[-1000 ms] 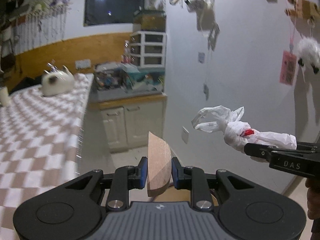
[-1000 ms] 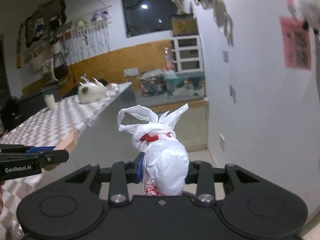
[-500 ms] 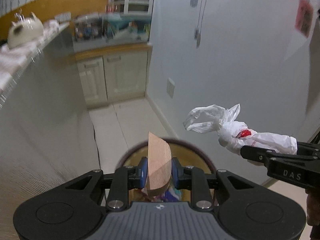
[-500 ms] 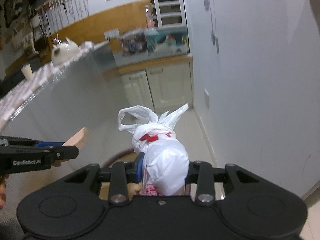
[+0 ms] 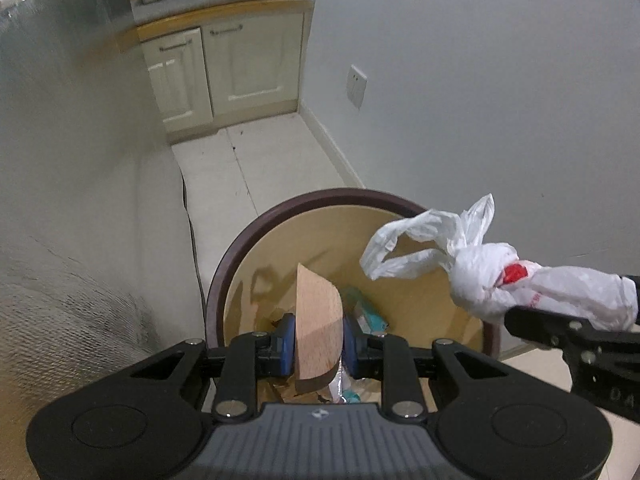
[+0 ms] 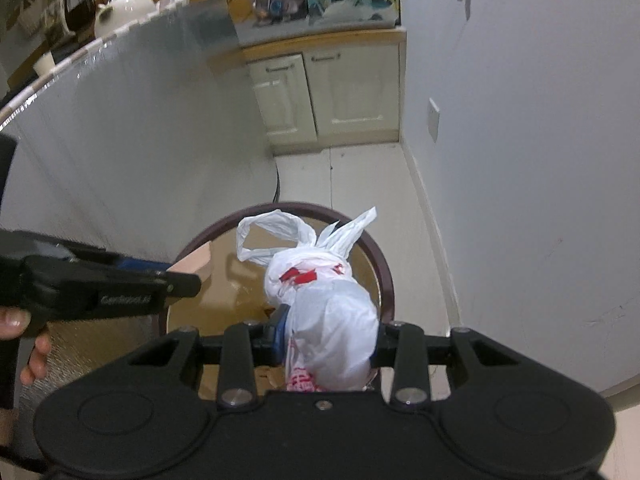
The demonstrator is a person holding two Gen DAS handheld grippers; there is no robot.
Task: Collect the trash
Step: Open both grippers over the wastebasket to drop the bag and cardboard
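Observation:
My left gripper (image 5: 318, 338) is shut on a flat wooden piece (image 5: 318, 324) with a curved edge, held upright over the round trash bin (image 5: 240, 248), which has a dark brown rim and tan inside. Paper scraps and a teal packet (image 5: 366, 312) lie at the bin's bottom. My right gripper (image 6: 326, 336) is shut on a knotted white plastic bag (image 6: 324, 304) with red print, its handles sticking forward over the bin (image 6: 384, 272). The bag (image 5: 500, 280) also shows at the right of the left wrist view, and the left gripper (image 6: 176, 280) at the left of the right wrist view.
A tall grey counter side (image 5: 80, 180) stands close on the left of the bin. The white wall (image 5: 500, 100) with a socket (image 5: 356, 84) runs along the right. Cream cabinet doors (image 5: 224, 68) close off the far end of the narrow tiled floor (image 5: 256, 164).
Both grippers have dropped and tipped downward, from level with the checkered countertop to just above the open bin. Each still holds its item.

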